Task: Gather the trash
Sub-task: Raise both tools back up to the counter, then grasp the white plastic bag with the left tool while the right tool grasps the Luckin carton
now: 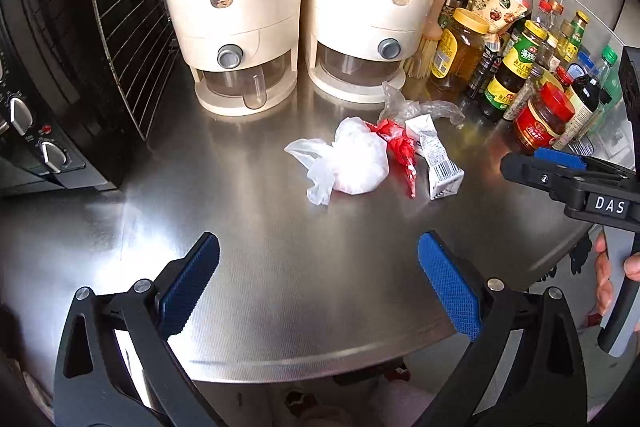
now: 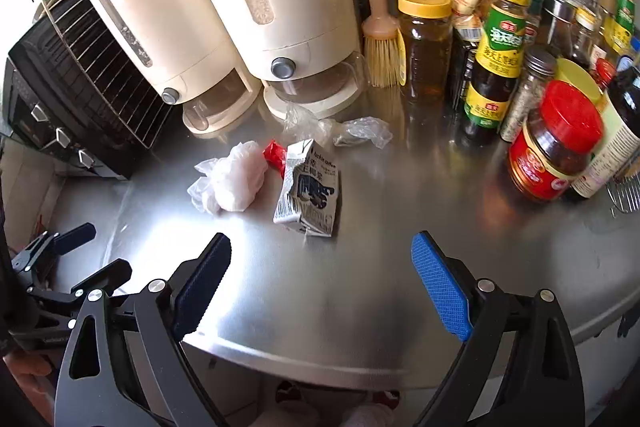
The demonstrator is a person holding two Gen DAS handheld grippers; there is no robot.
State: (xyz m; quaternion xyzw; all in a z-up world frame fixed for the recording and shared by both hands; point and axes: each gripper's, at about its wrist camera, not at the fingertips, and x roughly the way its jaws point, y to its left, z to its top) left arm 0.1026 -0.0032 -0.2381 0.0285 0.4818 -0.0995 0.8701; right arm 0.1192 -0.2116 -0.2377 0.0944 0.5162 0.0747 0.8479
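While both tools hang above the near edge of the brushed steel counter, your left gripper and right gripper stand spread wide with nothing between their blue pads. Ahead, mid-counter, the trash lies bunched: a crumpled white plastic bag, a twisted red wrapper and a flattened grey-and-white drink carton, touching one another. Beyond lies a clear film scrap. Reach carelessly and you could knock the red-lidded sauce jar.
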